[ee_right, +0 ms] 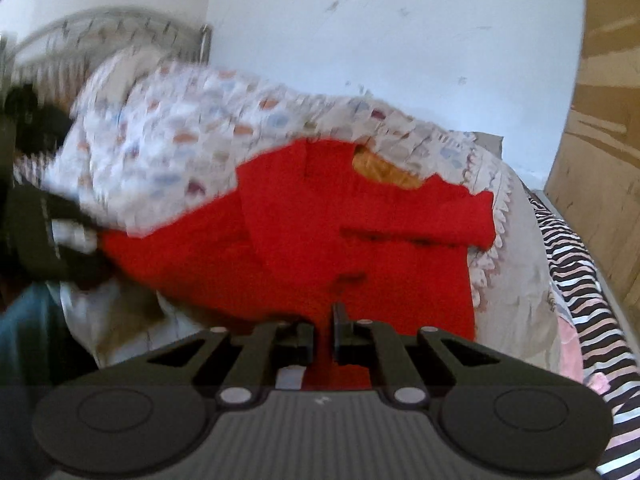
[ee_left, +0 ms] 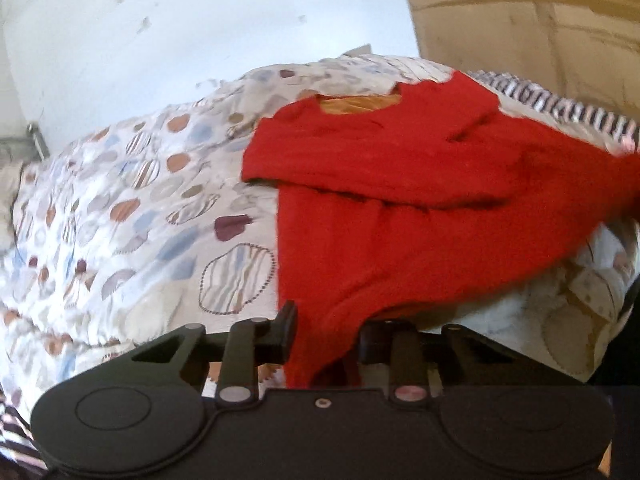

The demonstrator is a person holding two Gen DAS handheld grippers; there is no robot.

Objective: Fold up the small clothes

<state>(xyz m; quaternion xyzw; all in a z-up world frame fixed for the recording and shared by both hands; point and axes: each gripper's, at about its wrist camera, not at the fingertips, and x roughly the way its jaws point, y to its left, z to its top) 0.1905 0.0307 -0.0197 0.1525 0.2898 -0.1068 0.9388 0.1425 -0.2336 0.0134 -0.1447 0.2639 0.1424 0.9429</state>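
Observation:
A small red shirt [ee_left: 400, 208] with an orange inner collar lies on a patterned bedspread [ee_left: 120, 208], both sleeves folded across its body. My left gripper [ee_left: 326, 328] is shut on its hem, which hangs between the fingers. In the right wrist view the red shirt [ee_right: 320, 232] fills the middle, and my right gripper [ee_right: 324, 332] is shut on its near edge. The left gripper's body [ee_right: 40, 232] shows at the left of that view, blurred.
A white wall [ee_left: 180, 20] stands behind the bed. A wooden panel [ee_right: 600, 160] is at the right. A black and white striped cloth [ee_right: 580, 280] lies along the bed's right side. A metal headboard [ee_right: 120, 28] is at the far left.

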